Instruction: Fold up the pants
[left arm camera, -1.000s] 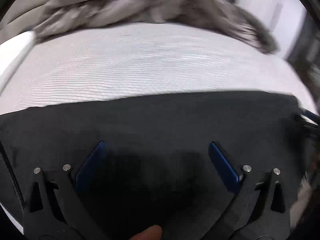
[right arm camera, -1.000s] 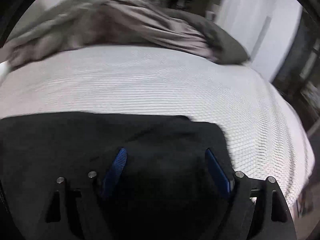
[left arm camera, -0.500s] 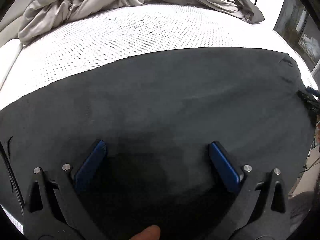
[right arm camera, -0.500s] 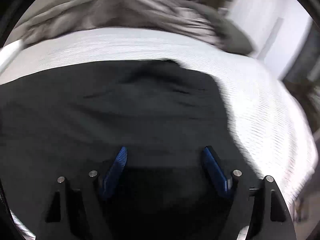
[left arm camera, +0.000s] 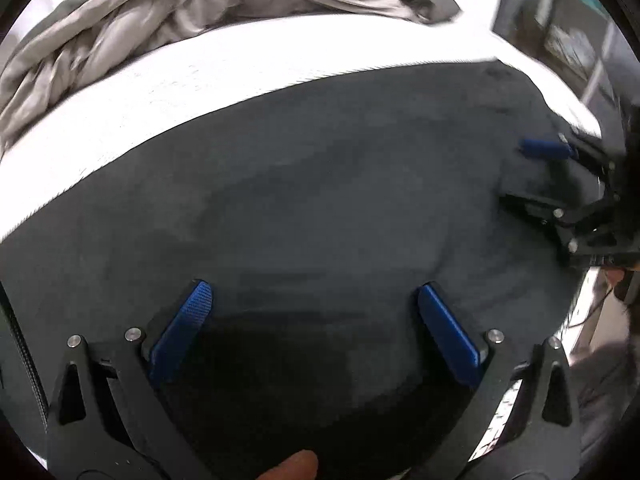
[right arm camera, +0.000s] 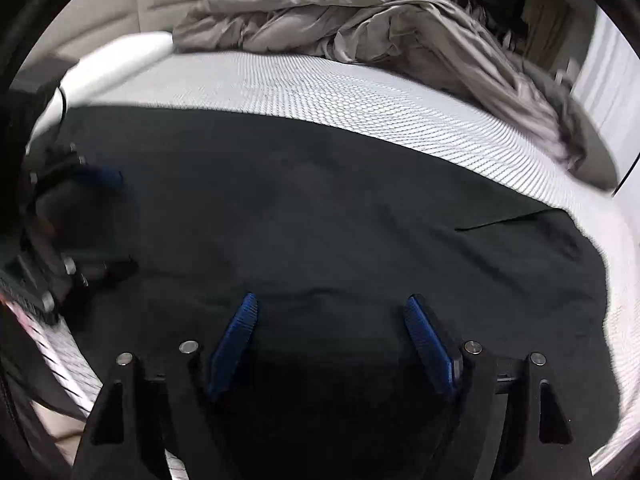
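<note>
Black pants point(left arm camera: 320, 184) lie spread flat across a white mattress point(left arm camera: 240, 68). My left gripper point(left arm camera: 316, 300) hovers over their near part, jaws wide open, blue pads apart, nothing pinched. At that view's right edge my right gripper point(left arm camera: 528, 174) reaches in over the cloth. In the right wrist view the pants point(right arm camera: 320, 208) fill the middle, with a small fold line at the right. My right gripper point(right arm camera: 330, 308) is open above them. My left gripper point(right arm camera: 116, 220) shows blurred at the far left, also open.
A crumpled grey duvet point(right arm camera: 360, 20) is piled along the far side of the mattress point(right arm camera: 320, 88). A white bolster point(right arm camera: 120, 60) lies at the back left. Dark furniture and a window stand beyond the bed's right side. A thumb tip point(left arm camera: 292, 468) shows at the bottom.
Both grippers have dropped closer over the pants, which now fill more of each view. Each gripper has come into the other's view. The right jaws have narrowed slightly.
</note>
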`<act>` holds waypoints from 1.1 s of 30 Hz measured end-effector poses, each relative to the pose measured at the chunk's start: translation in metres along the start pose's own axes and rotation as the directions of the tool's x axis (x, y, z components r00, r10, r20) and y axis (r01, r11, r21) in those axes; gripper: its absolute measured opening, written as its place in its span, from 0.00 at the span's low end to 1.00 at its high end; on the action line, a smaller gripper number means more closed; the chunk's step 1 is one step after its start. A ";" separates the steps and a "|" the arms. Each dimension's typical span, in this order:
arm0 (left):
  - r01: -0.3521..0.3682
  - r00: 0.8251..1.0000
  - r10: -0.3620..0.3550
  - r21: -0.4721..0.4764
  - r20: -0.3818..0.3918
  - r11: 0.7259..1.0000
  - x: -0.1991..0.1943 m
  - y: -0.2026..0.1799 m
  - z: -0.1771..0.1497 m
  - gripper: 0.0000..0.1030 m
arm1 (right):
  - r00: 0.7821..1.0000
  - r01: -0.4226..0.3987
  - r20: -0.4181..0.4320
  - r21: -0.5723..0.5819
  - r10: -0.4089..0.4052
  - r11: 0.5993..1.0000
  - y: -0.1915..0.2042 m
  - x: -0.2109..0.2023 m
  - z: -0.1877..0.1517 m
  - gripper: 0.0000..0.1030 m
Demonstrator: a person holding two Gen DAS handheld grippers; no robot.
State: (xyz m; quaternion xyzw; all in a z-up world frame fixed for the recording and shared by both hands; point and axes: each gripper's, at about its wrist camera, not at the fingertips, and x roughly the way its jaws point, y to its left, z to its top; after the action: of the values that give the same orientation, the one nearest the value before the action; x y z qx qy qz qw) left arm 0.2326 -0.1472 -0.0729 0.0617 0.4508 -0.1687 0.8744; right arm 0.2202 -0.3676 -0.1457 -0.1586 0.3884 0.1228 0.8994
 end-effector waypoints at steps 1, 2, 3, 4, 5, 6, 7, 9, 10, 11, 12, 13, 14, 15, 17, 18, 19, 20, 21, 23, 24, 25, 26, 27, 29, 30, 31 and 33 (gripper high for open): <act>-0.014 1.000 0.014 -0.011 0.001 1.000 -0.004 0.010 -0.003 1.00 | 1.000 0.017 -0.009 0.034 -0.016 0.999 -0.014 0.002 -0.006 0.77; -0.038 0.999 0.038 -0.019 0.007 0.999 -0.010 0.023 -0.007 1.00 | 0.999 0.041 -0.018 0.085 -0.040 0.995 -0.033 0.000 -0.017 0.79; -0.074 0.997 0.074 -0.029 0.012 0.997 -0.017 0.038 -0.014 1.00 | 0.997 0.070 -0.030 0.134 -0.066 0.989 -0.048 0.002 -0.020 0.79; -0.100 0.995 0.100 -0.039 0.016 0.994 -0.023 0.050 -0.022 1.00 | 0.994 0.104 -0.041 0.187 -0.098 0.977 -0.065 0.002 -0.025 0.79; -0.149 0.989 0.150 -0.057 0.017 0.987 -0.031 0.073 -0.031 1.00 | 0.992 0.129 -0.044 0.235 -0.122 0.963 -0.083 -0.002 -0.031 0.79; -0.203 0.979 0.205 -0.083 0.014 0.976 -0.038 0.095 -0.041 1.00 | 0.987 0.163 -0.048 0.255 -0.155 0.953 -0.093 -0.003 -0.032 0.79; -0.249 0.968 0.252 -0.123 0.010 0.961 -0.044 0.116 -0.052 1.00 | 0.977 0.214 -0.052 0.257 -0.207 0.943 -0.099 -0.007 -0.034 0.77; -0.268 0.961 0.277 -0.224 0.009 0.937 -0.057 0.161 -0.074 0.96 | 0.975 0.222 -0.059 0.240 -0.215 0.945 -0.098 -0.005 -0.029 0.77; -0.258 0.962 0.271 -0.265 0.013 0.929 -0.064 0.180 -0.084 0.83 | 0.970 0.241 -0.066 0.230 -0.232 0.943 -0.096 -0.002 -0.024 0.77; -0.246 0.965 0.263 -0.289 0.021 0.925 -0.071 0.196 -0.092 0.64 | 0.963 0.270 -0.076 0.215 -0.259 0.939 -0.090 -0.002 -0.020 0.77; -0.236 0.966 0.256 -0.302 0.026 0.924 -0.077 0.203 -0.098 0.56 | 0.959 0.282 -0.075 0.208 -0.272 0.937 -0.084 0.001 -0.014 0.77; -0.226 0.968 0.249 -0.315 0.034 0.922 -0.084 0.208 -0.101 0.40 | 0.966 0.259 -0.059 0.213 -0.253 0.942 -0.074 0.000 -0.006 0.77; -0.199 0.972 0.228 -0.333 0.050 0.922 -0.089 0.213 -0.103 0.26 | 0.976 0.216 -0.040 0.219 -0.212 0.951 -0.075 -0.002 -0.003 0.77; -0.123 0.984 0.161 -0.359 0.080 0.925 -0.096 0.215 -0.102 0.23 | 0.987 0.157 -0.019 0.224 -0.157 0.962 -0.065 -0.002 0.003 0.77; -0.037 0.988 0.092 -0.384 0.126 0.923 -0.097 0.220 -0.092 0.23 | 0.998 0.060 0.007 0.223 -0.063 0.973 -0.044 0.000 0.015 0.77; -0.032 0.987 0.086 -0.366 0.132 0.930 -0.094 0.208 -0.080 0.23 | 1.000 0.008 0.018 0.212 -0.012 0.977 -0.027 0.002 0.023 0.77; -0.040 0.988 0.087 -0.332 0.129 0.942 -0.088 0.192 -0.069 0.23 | 0.999 -0.036 0.026 0.195 0.032 0.980 -0.006 0.004 0.029 0.77; -0.047 0.989 0.086 -0.297 0.120 0.954 -0.081 0.175 -0.062 0.24 | 0.997 -0.072 0.032 0.164 0.068 0.984 0.014 0.005 0.040 0.77; -0.060 0.994 0.081 -0.244 0.078 0.968 -0.065 0.161 -0.051 0.24 | 0.995 -0.091 0.044 0.133 0.086 0.987 0.035 0.005 0.046 0.77; -0.095 0.995 0.096 -0.193 -0.005 0.977 -0.037 0.142 -0.038 0.26 | 0.989 -0.142 0.039 0.081 0.140 0.987 0.070 0.009 0.064 0.77; -0.127 0.992 0.125 -0.179 -0.024 0.976 -0.030 0.140 -0.037 0.26 | 0.985 -0.173 0.031 0.067 0.171 0.983 0.084 0.012 0.070 0.77; -0.154 0.988 0.152 -0.175 -0.028 0.972 -0.025 0.142 -0.036 0.26 | 0.983 -0.185 0.020 0.056 0.184 0.981 0.100 0.011 0.072 0.77; -0.145 0.989 0.143 -0.188 -0.023 0.971 -0.026 0.153 -0.038 0.29 | 0.983 -0.182 0.001 0.042 0.182 0.982 0.109 0.016 0.078 0.77; -0.126 0.992 0.125 -0.209 -0.018 0.970 -0.027 0.164 -0.039 0.29 | 0.984 -0.176 -0.022 0.026 0.176 0.984 0.110 0.023 0.081 0.77; -0.158 0.987 0.161 -0.279 -0.014 0.947 -0.040 0.195 -0.054 0.29 | 0.994 -0.082 -0.073 -0.014 0.081 0.996 0.102 0.035 0.080 0.77; -0.183 0.982 0.188 -0.304 -0.013 0.935 -0.043 0.207 -0.061 0.29 | 0.996 0.003 -0.085 -0.033 -0.005 0.999 0.089 0.040 0.075 0.78; -0.205 0.977 0.214 -0.335 -0.012 0.920 -0.051 0.222 -0.072 0.29 | 0.991 0.085 -0.098 -0.023 -0.087 0.996 0.071 0.043 0.071 0.82; -0.194 0.976 0.216 -0.361 0.019 0.912 -0.064 0.238 -0.087 0.29 | 0.980 0.162 -0.126 0.068 -0.152 0.984 0.035 0.044 0.062 0.86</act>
State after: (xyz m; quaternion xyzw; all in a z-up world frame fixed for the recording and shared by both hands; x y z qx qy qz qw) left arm 0.2150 0.1139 -0.0829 -0.0564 0.4390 0.0069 0.8967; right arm 0.2782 -0.3075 -0.1447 -0.1606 0.4328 0.0263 0.8867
